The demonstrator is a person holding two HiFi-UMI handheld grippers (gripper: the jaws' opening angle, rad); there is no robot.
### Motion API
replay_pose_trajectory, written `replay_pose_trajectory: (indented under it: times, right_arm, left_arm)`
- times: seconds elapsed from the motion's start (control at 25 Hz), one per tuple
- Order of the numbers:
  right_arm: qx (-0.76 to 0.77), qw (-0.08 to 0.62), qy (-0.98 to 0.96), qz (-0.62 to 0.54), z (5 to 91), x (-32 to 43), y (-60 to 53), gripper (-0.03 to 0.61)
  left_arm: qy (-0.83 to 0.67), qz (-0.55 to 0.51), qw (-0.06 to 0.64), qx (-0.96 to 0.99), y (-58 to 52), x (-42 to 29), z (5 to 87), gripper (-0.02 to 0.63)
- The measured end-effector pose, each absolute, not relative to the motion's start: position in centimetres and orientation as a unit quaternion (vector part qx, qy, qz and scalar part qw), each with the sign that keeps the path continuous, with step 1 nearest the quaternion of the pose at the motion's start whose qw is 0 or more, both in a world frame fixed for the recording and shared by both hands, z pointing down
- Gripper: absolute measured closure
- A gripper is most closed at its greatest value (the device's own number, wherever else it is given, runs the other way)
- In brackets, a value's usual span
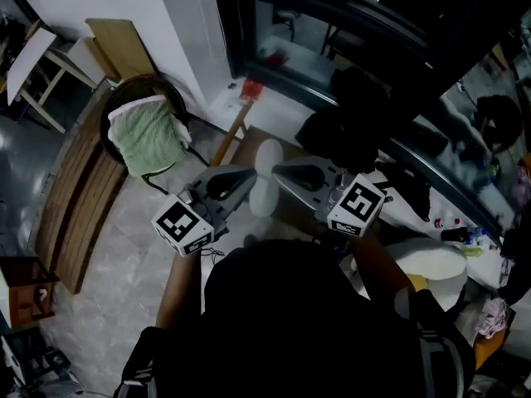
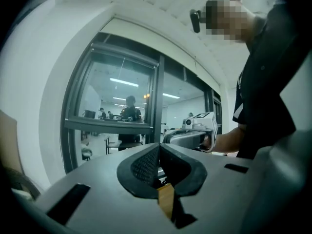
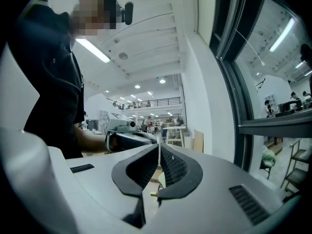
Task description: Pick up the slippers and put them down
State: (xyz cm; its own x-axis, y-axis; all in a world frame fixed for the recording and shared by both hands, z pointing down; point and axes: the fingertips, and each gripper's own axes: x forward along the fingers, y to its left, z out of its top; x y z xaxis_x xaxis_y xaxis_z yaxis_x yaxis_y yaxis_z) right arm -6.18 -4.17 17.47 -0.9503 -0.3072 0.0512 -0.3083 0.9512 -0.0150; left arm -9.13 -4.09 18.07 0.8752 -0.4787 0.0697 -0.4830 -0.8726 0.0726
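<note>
Our left gripper (image 2: 159,147) is held level, jaws pressed together on nothing. The right gripper (image 3: 159,147) faces it, also closed and empty. Seen from the head, their tips nearly meet, and a white slipper (image 1: 267,185) shows between them over a brown surface (image 1: 253,139) (resting there or not, we cannot tell). Around lie a grey floor (image 1: 124,222), a chair (image 1: 166,89) draped in green cloth (image 1: 148,135), and a dark-framed window (image 1: 332,23).

We see one slipper (image 1: 267,177): plain white, a long narrow oval, its length running away from us toward the dark window (image 1: 332,40). Whether it lies on the floor or hangs above it, we cannot tell.
</note>
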Motion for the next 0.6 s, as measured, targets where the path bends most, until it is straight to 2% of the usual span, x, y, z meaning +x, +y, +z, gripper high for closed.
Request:
replay_pose_trajectory:
  times: [0.24,0.6]
  right_arm:
    - [0.153,0.014,-0.988,0.003,17.2,-7.3,-4.6,0.552]
    - [0.178,0.037,-0.983,0.009,18.8,-10.4,-6.5,0.552]
  left_arm:
    - [-0.242,0.03,0.045,0.969,-5.5,-10.3,18.6,0.601]
    - [-0.207,0.044,0.054,0.976,-6.7,-13.2,19.6,0.601]
